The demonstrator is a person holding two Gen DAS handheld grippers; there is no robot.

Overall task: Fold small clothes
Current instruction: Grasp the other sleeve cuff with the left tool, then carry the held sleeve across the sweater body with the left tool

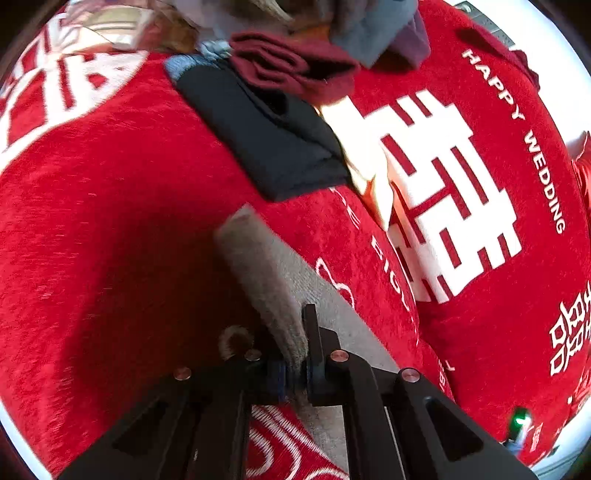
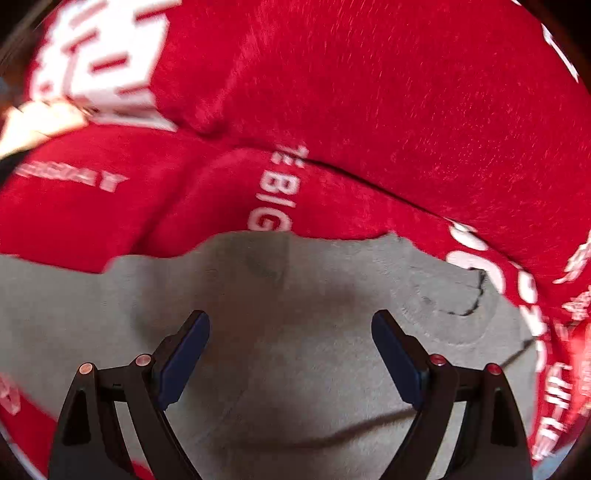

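A red plush cloth (image 1: 110, 221) covers the whole surface in both views; it carries large white characters and the words "HAPPY WEDDING" at the right of the left wrist view. What lies beneath it cannot be told. A bright white edge shows at the upper right corner of that view.

The grey garment (image 2: 295, 350) lies flat on the cloth, filling the lower half of the right wrist view. Its fabric is a fine, soft knit with an irregular upper edge and a dark crease at the right.

The left tool (image 1: 295, 373) is clamped on a raised fold of the garment, which stands up in a narrow ridge at lower centre. The right tool (image 2: 291, 354) hangs over the garment with its blue pads (image 2: 184, 365) wide apart and nothing between them.

At the top of the left wrist view lie a black folded piece (image 1: 273, 147), a maroon piece (image 1: 291, 66) and a grey-blue heap (image 1: 373, 26).
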